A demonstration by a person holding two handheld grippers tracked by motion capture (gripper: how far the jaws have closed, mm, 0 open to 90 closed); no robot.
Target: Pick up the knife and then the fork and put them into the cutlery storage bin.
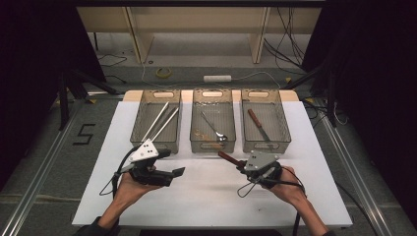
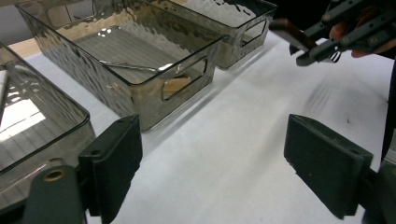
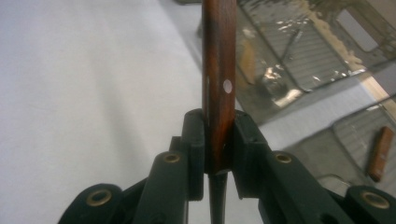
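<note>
we see right tool pinching wood-handled knife at handle base, long axis running straight out ahead of its jaws, handle pointing away toward middle bin, left tool spread, nothing between

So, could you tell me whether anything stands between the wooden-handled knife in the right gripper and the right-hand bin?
Nothing visible does: the wooden-handled knife in the right gripper hangs over bare white table before the right-hand clear plastic bin.

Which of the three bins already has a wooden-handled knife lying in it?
The right bin: a wooden-handled knife lies inside it. The middle bin holds a spoon, and the left bin holds chopsticks.
</note>
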